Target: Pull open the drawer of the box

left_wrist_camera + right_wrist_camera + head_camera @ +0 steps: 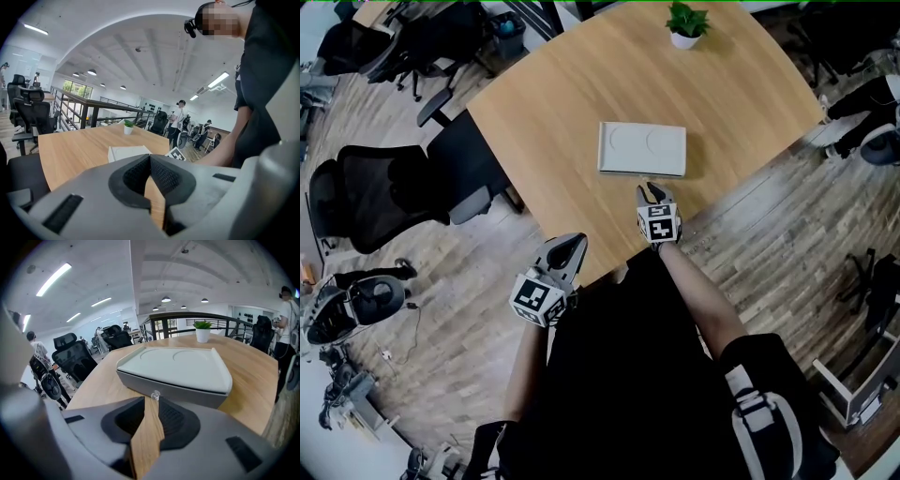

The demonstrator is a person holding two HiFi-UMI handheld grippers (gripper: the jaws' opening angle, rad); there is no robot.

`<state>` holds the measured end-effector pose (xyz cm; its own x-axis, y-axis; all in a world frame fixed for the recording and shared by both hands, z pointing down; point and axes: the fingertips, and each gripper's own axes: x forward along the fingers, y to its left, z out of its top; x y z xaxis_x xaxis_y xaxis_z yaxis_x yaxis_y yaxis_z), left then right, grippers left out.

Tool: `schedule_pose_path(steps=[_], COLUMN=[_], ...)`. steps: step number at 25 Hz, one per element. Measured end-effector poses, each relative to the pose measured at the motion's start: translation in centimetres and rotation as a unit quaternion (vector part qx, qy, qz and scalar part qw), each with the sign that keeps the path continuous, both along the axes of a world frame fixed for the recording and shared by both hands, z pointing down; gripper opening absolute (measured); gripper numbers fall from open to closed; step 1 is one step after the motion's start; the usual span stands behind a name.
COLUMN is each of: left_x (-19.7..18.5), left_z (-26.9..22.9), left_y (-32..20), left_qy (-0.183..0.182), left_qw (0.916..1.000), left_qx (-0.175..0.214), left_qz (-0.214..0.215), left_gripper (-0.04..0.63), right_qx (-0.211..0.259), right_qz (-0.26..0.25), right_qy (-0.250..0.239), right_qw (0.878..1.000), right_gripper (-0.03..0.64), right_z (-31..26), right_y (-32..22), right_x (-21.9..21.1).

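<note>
Box (642, 150) flat near the middle of the bench (534, 112), drawer (178, 391) shut, small clear knob (154, 395) on the front toward the near edge. Right gripper (152, 402) parted only narrowly, knob right at the mouth of the jaws; no telling whether touched yet. Left gripper (572, 246) pressed together on nothing, held off the bench edge, well apart from the box. Likely trouble 1: a slip off the knob, small and seemingly glassy, if pinched with the very tips only or off-centre. Likely trouble 2: with no brace on the box and a light look to it, a drag of the whole box toward the edge in place of the drawer sliding out, above all with a stiff drawer. Likely trouble 3: a pull angled upward, lifting the near side or jamming the drawer in its slot. Safer, by this judgement: close squarely around the knob, pull level and straight back, watch for creep of the box.
</note>
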<state>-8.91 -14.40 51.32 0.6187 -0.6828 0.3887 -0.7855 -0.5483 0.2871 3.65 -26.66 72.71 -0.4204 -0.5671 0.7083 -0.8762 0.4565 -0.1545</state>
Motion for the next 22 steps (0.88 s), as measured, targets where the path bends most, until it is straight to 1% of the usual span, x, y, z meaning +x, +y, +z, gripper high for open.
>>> schedule_pose_path(steps=[5, 9, 13, 17, 22], left_x=[0.0, 0.0, 0.0, -0.4, -0.6], left_z=[0.1, 0.2, 0.4, 0.7, 0.8], left_y=[0.2, 0.3, 0.4, 0.7, 0.7], left_qy=[-0.002, -0.001, 0.002, -0.004, -0.004], left_qw=[0.9999, 0.9998, 0.9996, 0.9995, 0.9995], left_qx=[-0.002, -0.005, -0.008, -0.013, -0.012], left_qz=[-0.011, -0.019, -0.027, -0.028, -0.029], left_gripper=[0.023, 0.023, 0.023, 0.023, 0.023], right_qx=[-0.028, -0.041, -0.05, -0.056, -0.055], right_qz=[0.032, 0.04, 0.059, 0.06, 0.057], right_qy=[-0.022, -0.024, -0.021, -0.02, -0.01], right_qw=[0.999, 0.998, 0.997, 0.996, 0.997], right_gripper=[0.104, 0.107, 0.107, 0.084, 0.08], right_z=[0.9, 1.7, 2.3, 2.4, 2.6], right_y=[-0.8, -1.4, -1.9, -2.1, -2.0], right_x=[-0.1, -0.4, -0.1, -0.5, -0.6])
